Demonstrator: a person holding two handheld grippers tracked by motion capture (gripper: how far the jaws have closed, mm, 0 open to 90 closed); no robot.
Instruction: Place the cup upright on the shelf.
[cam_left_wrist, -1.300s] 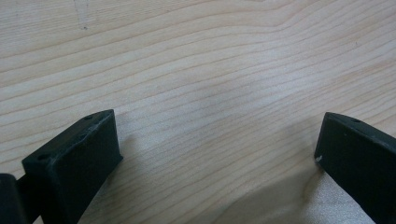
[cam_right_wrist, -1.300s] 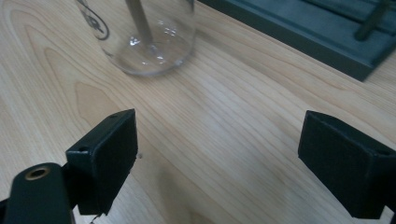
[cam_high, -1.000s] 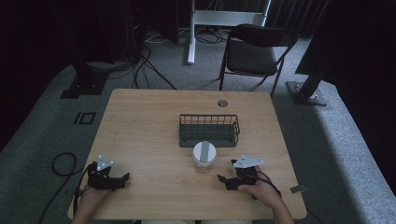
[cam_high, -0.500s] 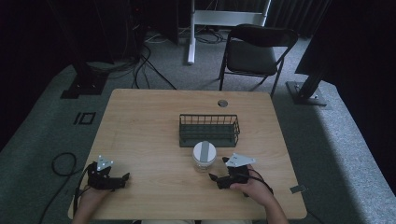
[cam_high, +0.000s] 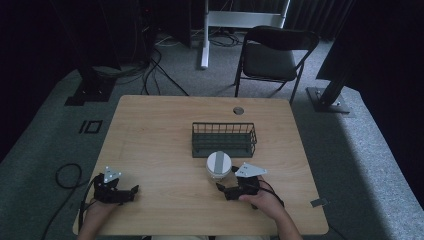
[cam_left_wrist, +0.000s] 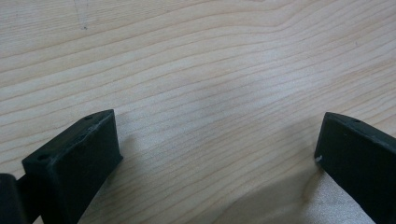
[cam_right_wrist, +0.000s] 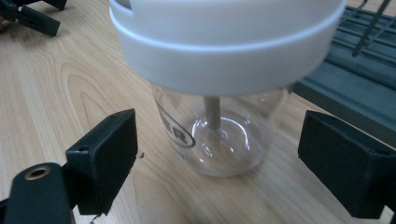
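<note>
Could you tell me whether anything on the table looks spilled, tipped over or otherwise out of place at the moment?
Nothing stands out. The clear jar with its white lid stands upright on the table just in front of the wire basket, with no spill around it. The right gripper is open around the jar.

In the right gripper view the top edge cuts off the white lid (cam_right_wrist: 224, 42) of the jar (cam_right_wrist: 219, 135), and the printed letters on the glass are partly hidden. The wire basket (cam_right_wrist: 355, 51) at the right is cut off too.
</note>
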